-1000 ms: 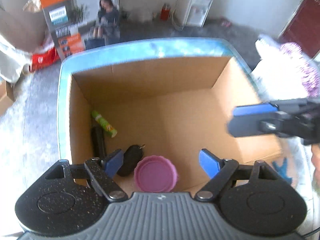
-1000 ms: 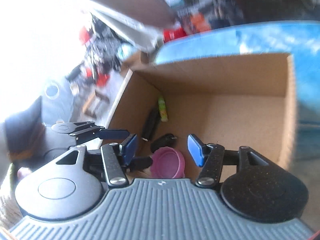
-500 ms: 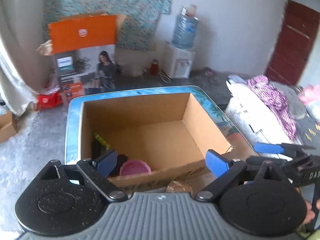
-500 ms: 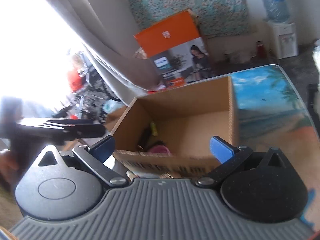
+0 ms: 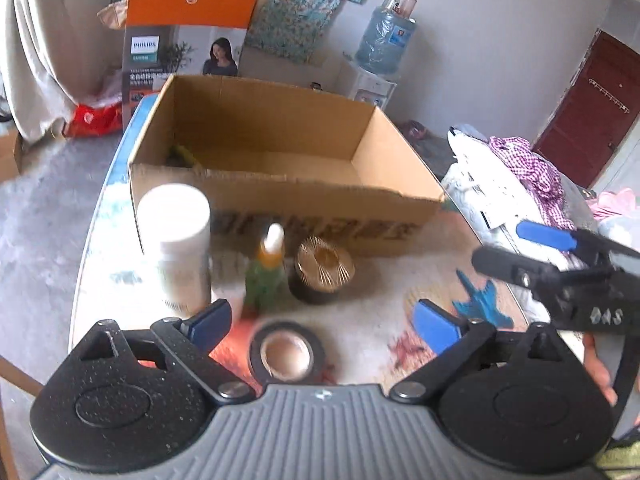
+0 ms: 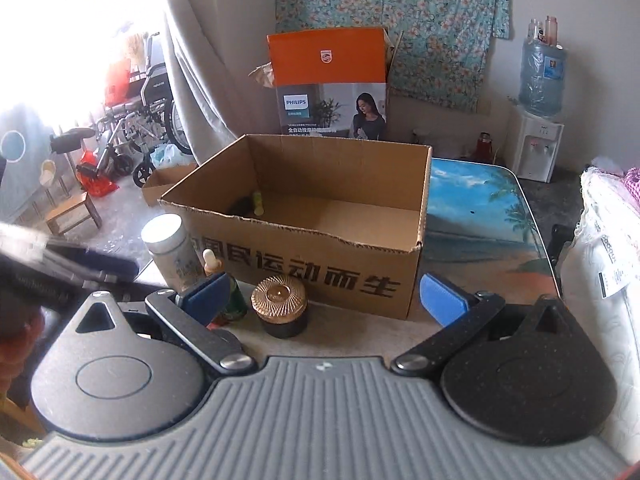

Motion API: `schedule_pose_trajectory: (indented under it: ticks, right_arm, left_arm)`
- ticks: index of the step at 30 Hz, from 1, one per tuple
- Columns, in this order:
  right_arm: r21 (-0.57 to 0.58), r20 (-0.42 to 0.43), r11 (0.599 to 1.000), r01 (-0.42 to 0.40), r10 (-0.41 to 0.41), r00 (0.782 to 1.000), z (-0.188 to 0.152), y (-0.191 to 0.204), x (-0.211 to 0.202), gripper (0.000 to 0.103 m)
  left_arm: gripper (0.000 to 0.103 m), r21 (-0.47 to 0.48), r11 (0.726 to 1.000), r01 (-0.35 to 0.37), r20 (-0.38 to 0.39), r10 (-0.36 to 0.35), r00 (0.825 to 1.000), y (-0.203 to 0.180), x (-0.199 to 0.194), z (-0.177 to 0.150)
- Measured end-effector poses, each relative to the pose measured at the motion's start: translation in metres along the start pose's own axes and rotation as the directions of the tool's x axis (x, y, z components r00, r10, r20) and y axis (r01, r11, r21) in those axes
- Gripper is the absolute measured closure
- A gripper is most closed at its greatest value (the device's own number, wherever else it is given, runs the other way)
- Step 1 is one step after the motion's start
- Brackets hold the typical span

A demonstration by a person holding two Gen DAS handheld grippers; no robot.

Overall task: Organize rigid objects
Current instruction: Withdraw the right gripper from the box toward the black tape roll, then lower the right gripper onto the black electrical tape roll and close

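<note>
With both grippers back on the near side of the cardboard box (image 5: 280, 184), we judge the step in hand to be choosing the next item, and we would do it well by lowering onto one thing at a time, squarely from above. The left gripper (image 5: 320, 320) has just been opening and stands wide with nothing between its fingers; the right gripper (image 6: 324, 296) is likewise spread and empty. Just in front of the box stand a white bottle (image 5: 176, 240), a small green dropper bottle (image 5: 266, 272) and a dark jar with a ribbed gold lid (image 5: 322, 270); nearer us lies a black tape roll (image 5: 286, 356). Inside the box, at its left wall, something yellow-green shows, probably a tube.
</note>
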State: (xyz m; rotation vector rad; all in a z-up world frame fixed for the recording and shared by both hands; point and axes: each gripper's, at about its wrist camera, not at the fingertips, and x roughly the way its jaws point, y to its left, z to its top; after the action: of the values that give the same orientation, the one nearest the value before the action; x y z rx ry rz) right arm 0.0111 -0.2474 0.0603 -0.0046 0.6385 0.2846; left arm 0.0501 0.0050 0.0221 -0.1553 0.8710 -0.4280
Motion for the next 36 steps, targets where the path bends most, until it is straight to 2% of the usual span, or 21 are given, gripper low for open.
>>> schedule_pose_trajectory:
  ticks: [6,9,16,19,21,24,27,31,33,35,36]
  right_arm:
    - [-0.038,0.034,0.999,0.022,-0.021,0.999,-0.002,-0.002,0.003,0.001]
    - [-0.022,0.041,1.000,-0.008,0.009,0.999,-0.001,-0.006,0.002,0.001]
    - [0.025,0.022,0.998,-0.059,0.059,0.998,-0.004,-0.009,0.009,0.001]
    - [0.076,-0.019,0.991,-0.111,0.113,0.993,-0.008,-0.010,0.022,0.001]
    - [0.112,-0.080,0.984,-0.142,0.152,0.985,-0.009,-0.010,0.036,0.001]
    - [0.144,-0.115,0.978,-0.153,0.170,0.979,-0.013,-0.007,0.055,0.001]
    - [0.163,-0.151,0.973,-0.166,0.190,0.970,-0.018,-0.002,0.072,0.001]
    - [0.213,-0.215,0.953,-0.216,0.261,0.941,-0.026,0.005,0.097,0.003]
    - [0.227,-0.245,0.947,-0.227,0.281,0.928,-0.029,0.010,0.109,0.008]
    - [0.232,-0.273,0.943,-0.238,0.298,0.915,-0.030,0.015,0.120,0.018]
    - [0.232,-0.286,0.942,-0.243,0.305,0.908,-0.031,0.017,0.125,0.022]
  left_arm:
    - [0.000,-0.005,1.000,0.010,0.034,-0.010,0.999,0.002,-0.007,-0.017]
    - [0.000,-0.024,0.999,0.031,0.026,-0.030,0.999,0.005,-0.007,-0.019]
    - [0.000,-0.023,1.000,0.019,0.041,-0.018,0.999,0.013,-0.005,-0.024]
    - [0.000,0.015,0.999,-0.050,0.032,0.049,0.998,0.013,0.002,-0.026]
    - [0.000,0.078,0.991,-0.111,0.004,0.111,0.994,0.008,0.012,-0.028]
    - [0.000,0.164,0.972,-0.170,-0.033,0.178,0.984,0.000,0.028,-0.034]
    - [0.000,0.202,0.968,-0.148,-0.067,0.164,0.984,-0.005,0.041,-0.040]
    - [0.003,0.236,0.962,-0.140,-0.093,0.166,0.982,-0.010,0.058,-0.044]
    - [0.009,0.264,0.952,-0.153,-0.114,0.188,0.975,-0.012,0.067,-0.046]
    - [0.020,0.288,0.944,-0.159,-0.135,0.204,0.970,-0.013,0.075,-0.046]
    - [0.021,0.292,0.943,-0.159,-0.142,0.207,0.968,-0.013,0.077,-0.047]
